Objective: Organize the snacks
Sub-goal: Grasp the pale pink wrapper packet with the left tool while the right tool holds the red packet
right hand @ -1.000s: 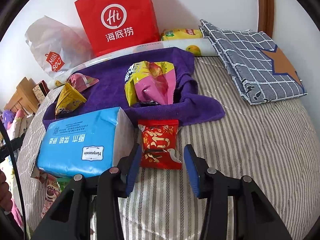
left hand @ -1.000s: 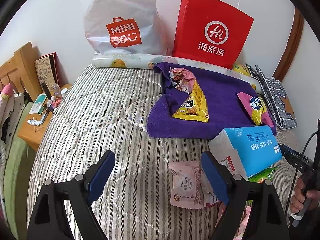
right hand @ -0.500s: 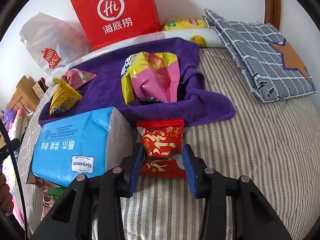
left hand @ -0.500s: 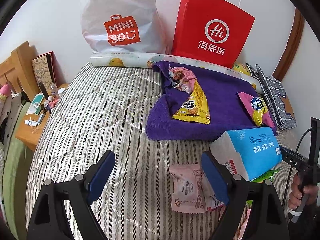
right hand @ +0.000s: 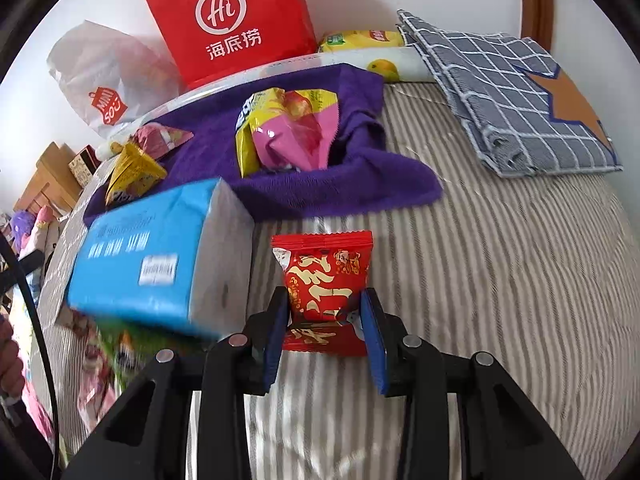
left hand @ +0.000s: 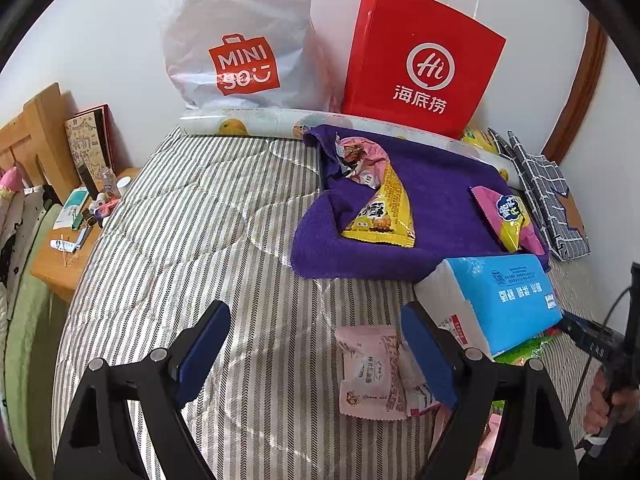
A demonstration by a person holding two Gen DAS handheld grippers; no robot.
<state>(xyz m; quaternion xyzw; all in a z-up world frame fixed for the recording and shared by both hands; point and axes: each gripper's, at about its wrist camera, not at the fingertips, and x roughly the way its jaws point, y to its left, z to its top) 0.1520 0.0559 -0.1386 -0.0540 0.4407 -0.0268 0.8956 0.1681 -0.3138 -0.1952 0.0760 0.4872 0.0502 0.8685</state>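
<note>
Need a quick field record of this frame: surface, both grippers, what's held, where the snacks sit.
surface: striped bed cover
right gripper: jaws closing, pads on the sides of the red snack packet
left gripper: open, empty, above the cover
near left gripper: pink snack packet, lying flat by its right finger
purple towel: holds the yellow snack bag and the pink-and-yellow bag
blue tissue pack: left of the red packet
backdrop: red paper bag, white plastic bag

White wall [left hand: 120, 20] behind striped bed [left hand: 180, 232]; wooden nightstand [left hand: 60, 268] (cluttered) beside it, daylight.
</note>
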